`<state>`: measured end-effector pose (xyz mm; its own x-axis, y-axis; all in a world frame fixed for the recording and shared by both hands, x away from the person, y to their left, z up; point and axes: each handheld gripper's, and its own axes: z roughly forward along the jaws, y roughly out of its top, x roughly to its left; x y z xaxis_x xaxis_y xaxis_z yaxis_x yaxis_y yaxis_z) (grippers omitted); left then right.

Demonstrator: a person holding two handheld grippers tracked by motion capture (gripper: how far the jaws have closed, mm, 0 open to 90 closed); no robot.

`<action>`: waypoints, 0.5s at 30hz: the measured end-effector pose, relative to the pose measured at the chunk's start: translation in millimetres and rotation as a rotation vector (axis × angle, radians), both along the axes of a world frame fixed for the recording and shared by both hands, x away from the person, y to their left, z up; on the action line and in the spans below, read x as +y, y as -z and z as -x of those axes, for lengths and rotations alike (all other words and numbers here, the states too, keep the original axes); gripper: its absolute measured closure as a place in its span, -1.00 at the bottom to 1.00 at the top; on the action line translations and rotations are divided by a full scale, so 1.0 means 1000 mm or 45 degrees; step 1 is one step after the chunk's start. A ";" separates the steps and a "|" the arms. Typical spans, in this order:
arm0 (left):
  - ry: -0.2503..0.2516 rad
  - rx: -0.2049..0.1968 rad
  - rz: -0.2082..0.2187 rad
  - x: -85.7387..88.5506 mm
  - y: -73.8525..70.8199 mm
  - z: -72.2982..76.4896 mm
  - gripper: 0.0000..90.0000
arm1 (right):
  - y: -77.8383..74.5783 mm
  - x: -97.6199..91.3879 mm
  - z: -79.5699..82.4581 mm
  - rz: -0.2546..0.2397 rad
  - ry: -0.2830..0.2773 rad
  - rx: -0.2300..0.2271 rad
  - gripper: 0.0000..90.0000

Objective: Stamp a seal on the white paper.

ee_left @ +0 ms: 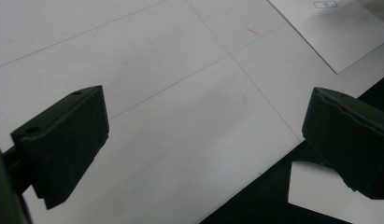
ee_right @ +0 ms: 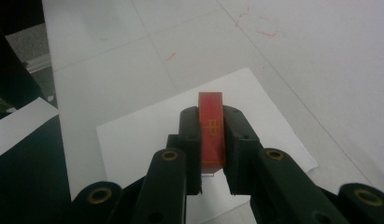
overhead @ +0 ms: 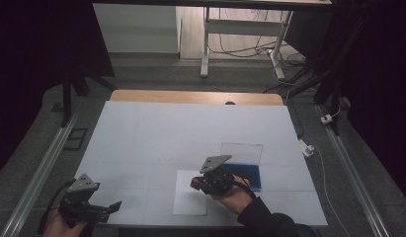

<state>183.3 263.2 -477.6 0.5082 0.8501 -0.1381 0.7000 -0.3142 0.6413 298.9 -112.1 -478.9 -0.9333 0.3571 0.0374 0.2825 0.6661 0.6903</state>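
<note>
My right gripper [ee_right: 211, 119] is shut on a thin red block [ee_right: 211, 130] with yellow markings, held on edge between the pads. It hangs over a white sheet of paper [ee_right: 147, 135] on the table. In the high view the right gripper [overhead: 195, 183] holds the red block [overhead: 194, 183] above the paper [overhead: 188, 200] near the table's front. My left gripper [overhead: 114, 206] stands open at the front left edge, nothing between its jaws. The left gripper view has its fingers [ee_left: 68, 140] wide apart over the white table [ee_left: 180, 116].
A blue tray with a clear upright lid [overhead: 245, 170] stands just right of the right gripper. The white table top [overhead: 190, 133] stretches away behind. A corner of the paper [ee_left: 334, 32] lies at the top right of the left gripper view. The table's front edge [ee_left: 255, 177] runs below.
</note>
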 end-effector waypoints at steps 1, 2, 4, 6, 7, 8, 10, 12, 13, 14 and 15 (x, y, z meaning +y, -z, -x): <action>0.000 0.000 0.000 0.000 0.000 0.000 -0.98 | -0.001 -0.001 0.000 -0.005 0.003 0.001 0.76; 0.000 -0.001 0.000 0.000 0.000 0.000 -0.98 | -0.003 -0.002 0.000 -0.005 0.003 -0.002 0.76; 0.001 0.000 -0.001 0.000 0.000 0.000 -0.98 | -0.005 -0.004 0.001 -0.011 0.006 -0.006 0.76; 0.001 0.000 -0.002 0.000 0.000 0.000 -0.98 | -0.007 -0.005 0.002 -0.015 0.003 -0.008 0.76; 0.002 0.000 -0.001 0.000 0.000 0.000 -0.98 | -0.008 -0.006 0.003 -0.021 0.005 -0.010 0.76; 0.001 0.000 -0.002 0.000 0.000 0.000 -0.98 | -0.008 -0.007 0.003 -0.024 0.003 -0.012 0.76; 0.002 0.000 -0.001 0.000 0.000 0.000 -0.98 | -0.010 -0.008 0.003 -0.026 0.003 -0.012 0.76; 0.001 0.000 -0.001 0.000 0.000 0.000 -0.98 | -0.011 -0.010 0.004 -0.034 0.009 -0.010 0.76; 0.001 -0.001 -0.002 0.000 0.000 0.000 -0.98 | -0.012 -0.011 0.003 -0.038 0.009 -0.011 0.76; 0.001 0.000 -0.001 0.000 0.000 0.000 -0.98 | -0.012 -0.012 0.004 -0.041 0.015 -0.013 0.76; 0.002 0.000 -0.002 0.000 0.000 0.000 -0.98 | -0.013 -0.013 0.003 -0.047 0.017 -0.012 0.76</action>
<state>183.2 262.9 -477.6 0.5093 0.8497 -0.1369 0.6994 -0.3159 0.6412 295.4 -125.4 -465.9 -0.9289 0.3680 0.0421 0.2846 0.6364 0.7170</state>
